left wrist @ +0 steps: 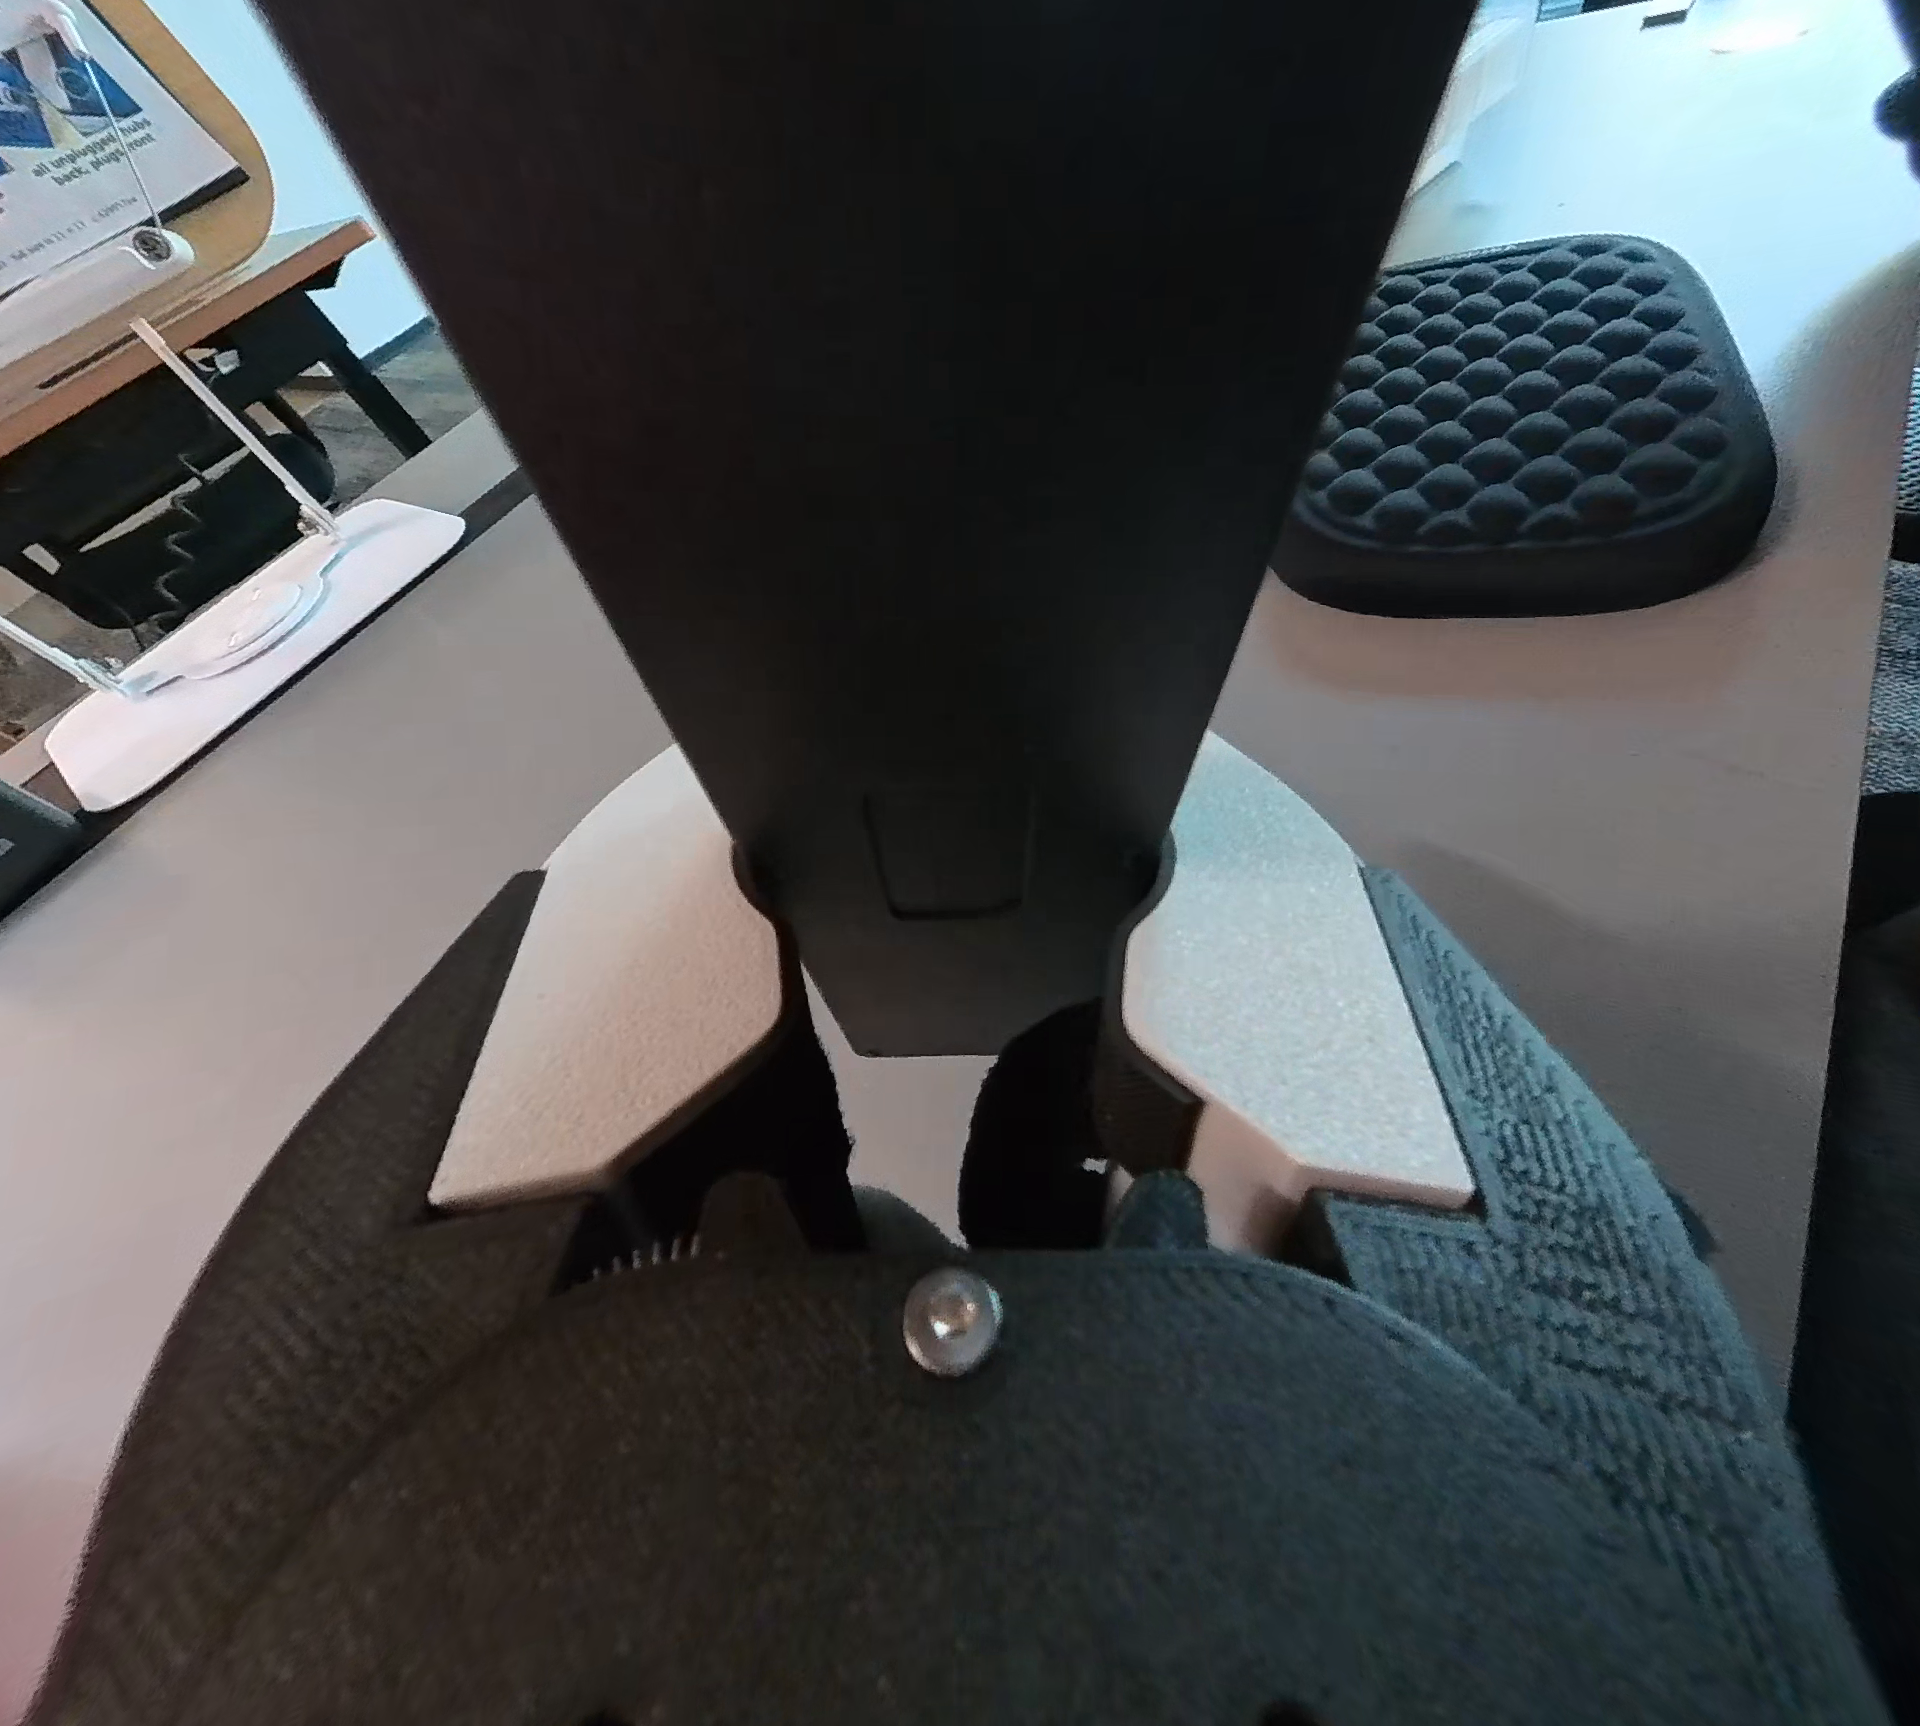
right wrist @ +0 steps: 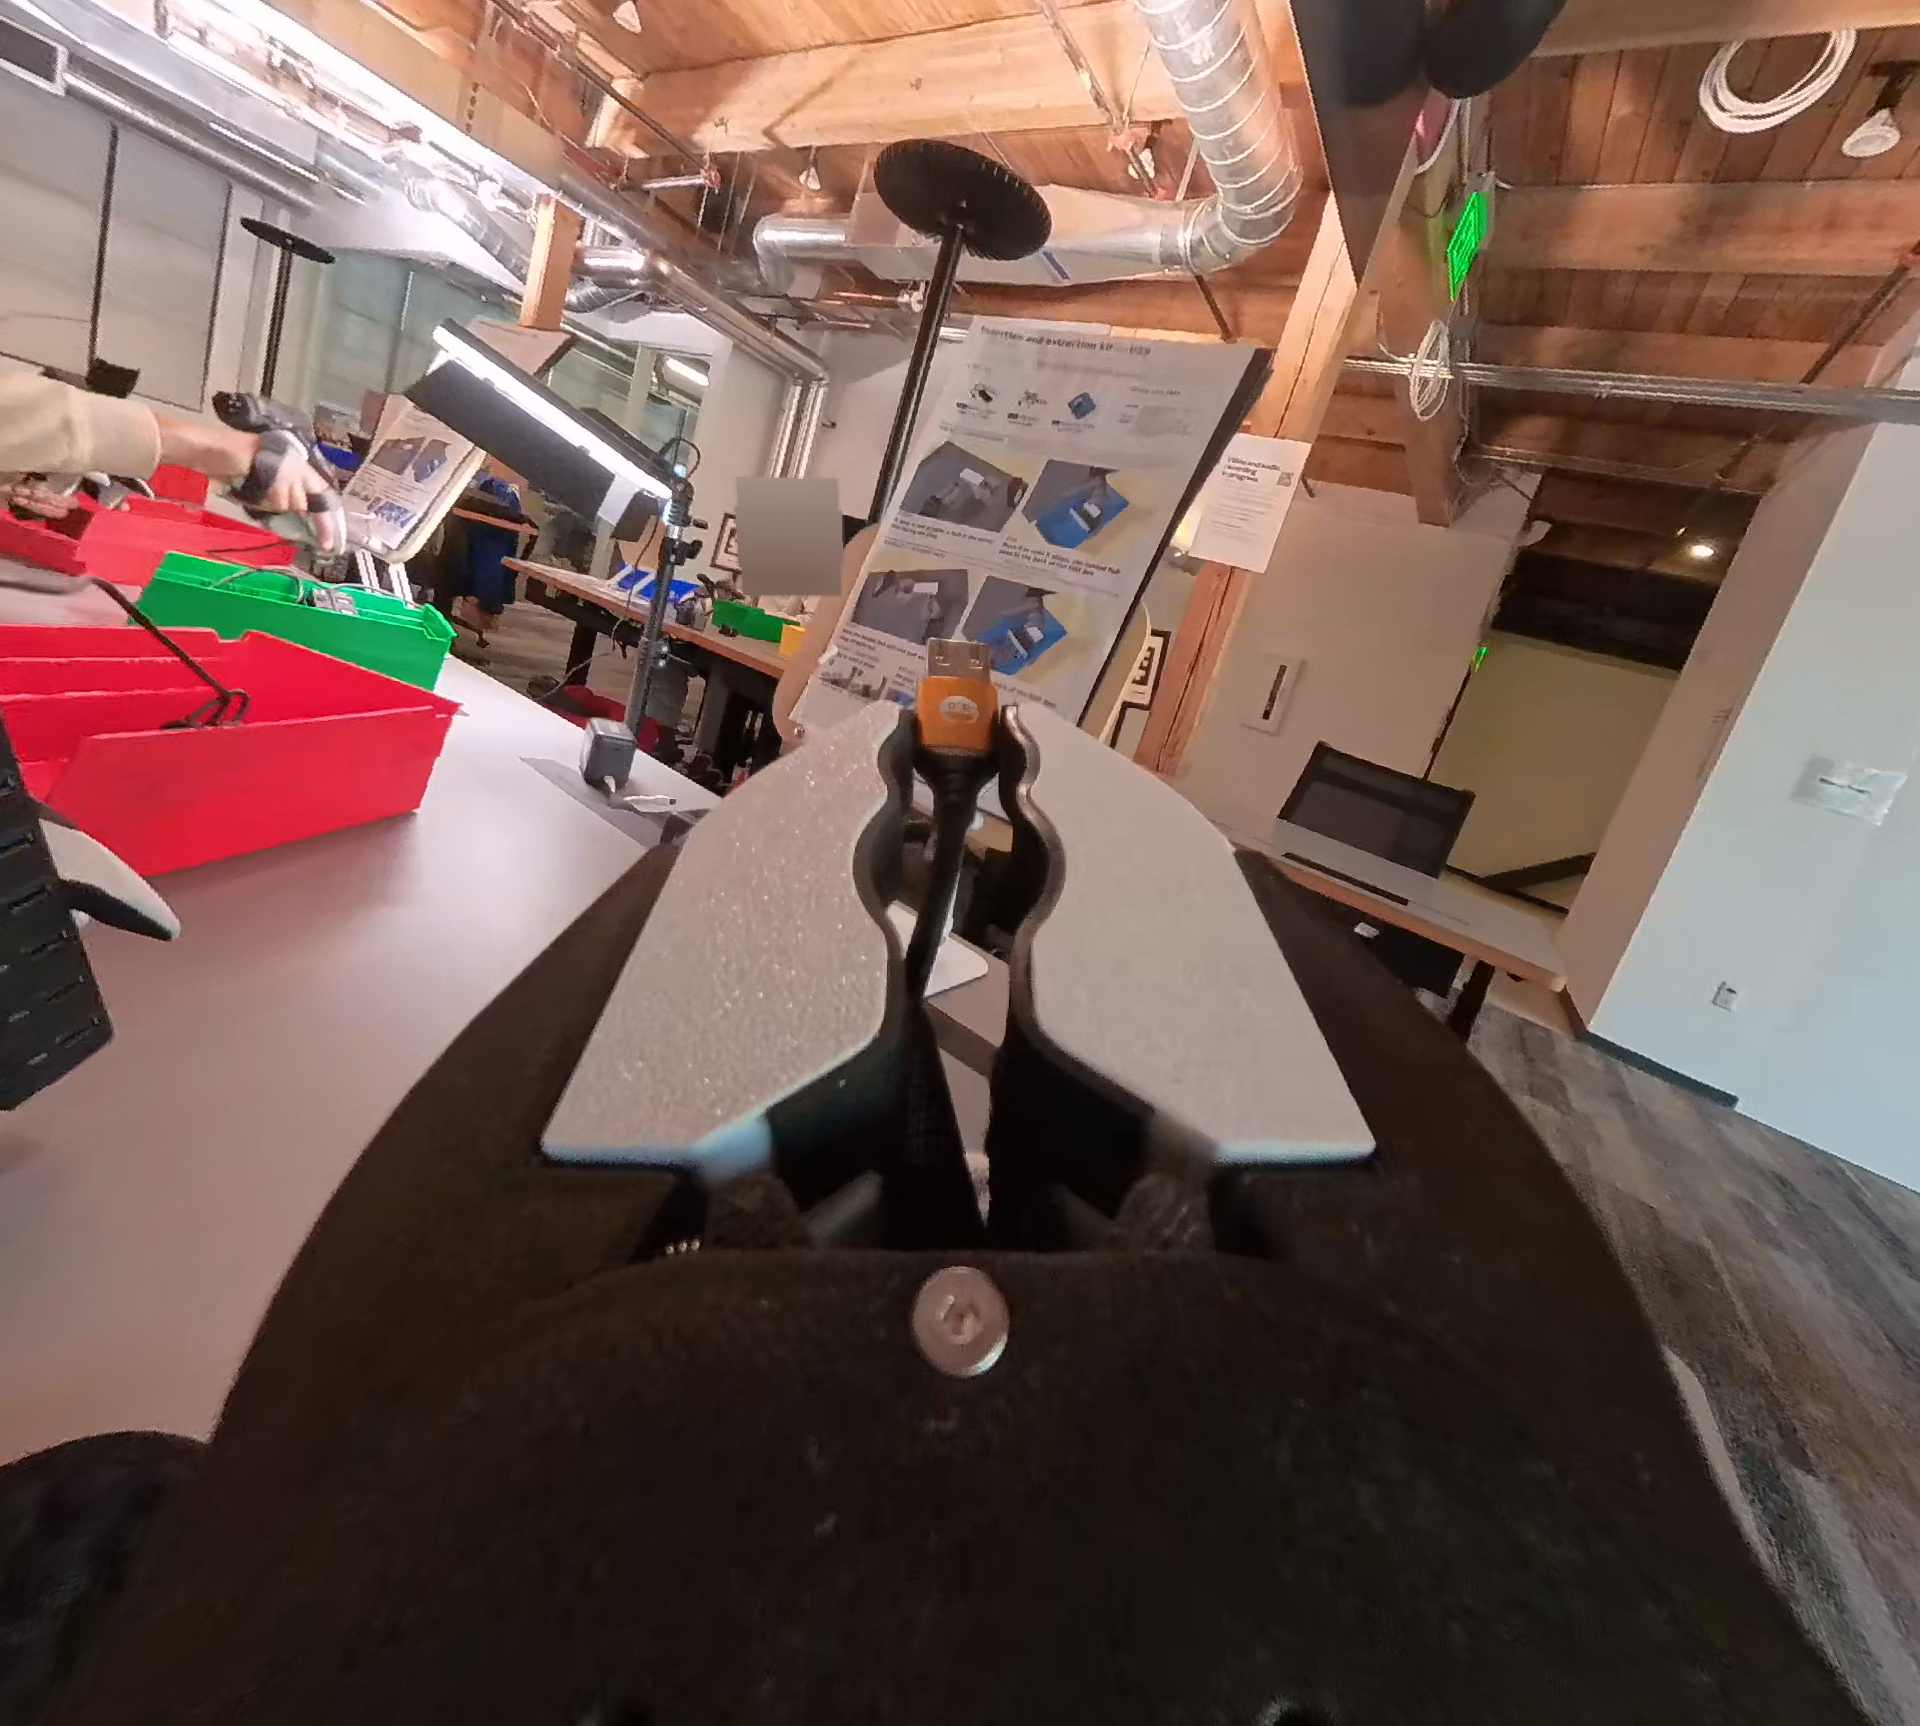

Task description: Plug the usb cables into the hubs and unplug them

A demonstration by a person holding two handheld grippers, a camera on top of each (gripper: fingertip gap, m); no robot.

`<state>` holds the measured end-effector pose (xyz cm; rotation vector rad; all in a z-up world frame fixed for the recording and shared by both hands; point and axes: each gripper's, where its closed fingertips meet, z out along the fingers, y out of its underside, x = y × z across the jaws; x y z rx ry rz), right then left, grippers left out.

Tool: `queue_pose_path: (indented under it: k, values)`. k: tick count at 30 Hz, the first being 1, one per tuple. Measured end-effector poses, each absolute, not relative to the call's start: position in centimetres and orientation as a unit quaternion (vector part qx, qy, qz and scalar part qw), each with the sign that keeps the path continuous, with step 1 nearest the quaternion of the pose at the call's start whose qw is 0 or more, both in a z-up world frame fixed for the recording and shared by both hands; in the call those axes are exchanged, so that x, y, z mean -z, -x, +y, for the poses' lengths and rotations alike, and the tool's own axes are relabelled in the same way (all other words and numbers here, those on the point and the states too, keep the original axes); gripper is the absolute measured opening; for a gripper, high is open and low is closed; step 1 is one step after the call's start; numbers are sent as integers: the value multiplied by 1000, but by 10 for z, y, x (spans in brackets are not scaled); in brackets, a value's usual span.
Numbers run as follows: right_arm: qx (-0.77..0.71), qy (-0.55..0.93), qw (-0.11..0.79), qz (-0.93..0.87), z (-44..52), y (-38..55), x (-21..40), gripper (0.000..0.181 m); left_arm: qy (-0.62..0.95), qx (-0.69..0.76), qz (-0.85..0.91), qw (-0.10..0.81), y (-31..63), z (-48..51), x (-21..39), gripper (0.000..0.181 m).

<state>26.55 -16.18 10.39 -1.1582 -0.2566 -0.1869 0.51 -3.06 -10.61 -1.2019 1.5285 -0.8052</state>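
Left wrist view: the left gripper (left wrist: 951, 855) has its jaws closed narrowly on the lower end of a broad, flat black hub (left wrist: 852, 305), which widens away from the camera and fills the centre of the picture. The grey fingers (left wrist: 613, 1032) press the hub's narrow end from both sides. Beneath the hub lies the grey desk (left wrist: 312, 845). To the right of the hub, a black quilted pad (left wrist: 1538, 419) rests flat on the desk. To the left of the hub stands a white stand base (left wrist: 260, 637) with a thin white stem, and behind that base a printed board (left wrist: 94, 118) leans upright.

Right wrist view: the right gripper (right wrist: 956, 746) has its jaws closed on a usb cable (right wrist: 954, 710), gripping the orange plug body so that the metal connector points up past the fingertips (right wrist: 842, 741), while the black cord runs back between the fingers toward the camera. No hub port touches the plug; it is held in the air above the desk edge. Left of the plug, a red bin (right wrist: 239, 741) sits on the desk, with a green bin (right wrist: 301, 616) just behind it. Behind the plug stands an instruction poster (right wrist: 1049, 533). Far to the left of the plug, a person's hand (right wrist: 291, 471) reaches over other red bins.
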Motion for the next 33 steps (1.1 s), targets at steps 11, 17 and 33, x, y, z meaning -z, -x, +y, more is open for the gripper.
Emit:
queue_pose_path:
  k: [11,17,33]
  values:
    - [65,566,811,-134,-130,-281,-72,15,496,329,632,497,-6,-30,107,63]
    - [43,595,794,-120,-119,-294,-51,15,495,331,632,495,-6,-31,107,63]
    - [68,890,450,30,-102,-350,96,13,494,332,634,494,-6,-31,107,63]
